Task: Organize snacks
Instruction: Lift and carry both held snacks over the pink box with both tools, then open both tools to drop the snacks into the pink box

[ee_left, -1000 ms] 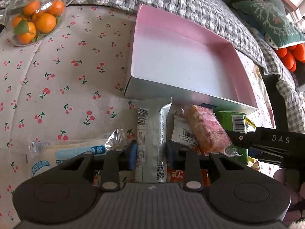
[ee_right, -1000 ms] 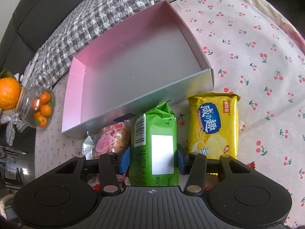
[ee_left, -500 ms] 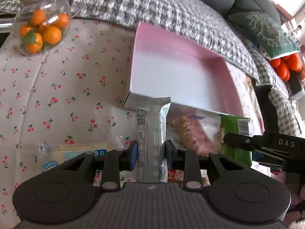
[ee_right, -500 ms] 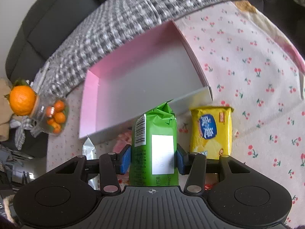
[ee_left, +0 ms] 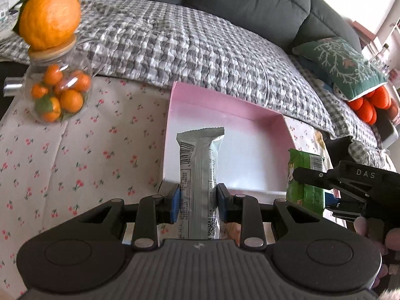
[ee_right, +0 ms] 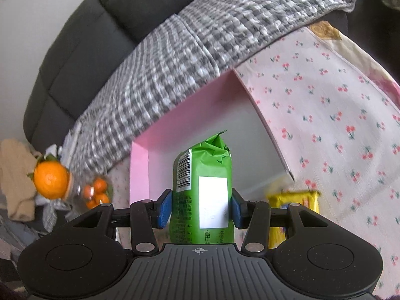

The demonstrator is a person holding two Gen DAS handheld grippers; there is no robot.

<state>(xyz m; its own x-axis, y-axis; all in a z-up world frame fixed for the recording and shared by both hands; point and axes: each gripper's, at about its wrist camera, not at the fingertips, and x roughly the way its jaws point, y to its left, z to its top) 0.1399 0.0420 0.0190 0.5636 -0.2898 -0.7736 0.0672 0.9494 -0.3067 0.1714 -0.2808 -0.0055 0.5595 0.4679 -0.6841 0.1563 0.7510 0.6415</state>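
Now lifted off the tablecloth (ee_left: 75, 155): left gripper (ee_left: 198, 201) clamped on silver bar (ee_left: 200, 165), right gripper (ee_right: 201, 208) clamped on green packet (ee_right: 203, 187). Both hang before the pink box (ee_left: 250, 110), a second ago farther off; dropping in seems next.

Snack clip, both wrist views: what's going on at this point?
A person is sorting snacks with a hand-held gripper in each hand. The left hand-held gripper is clamped on a silver snack bar, the right hand-held gripper on a green packet. Both are held up in front of the pink box. A yellow packet lies on the cherry-print cloth.
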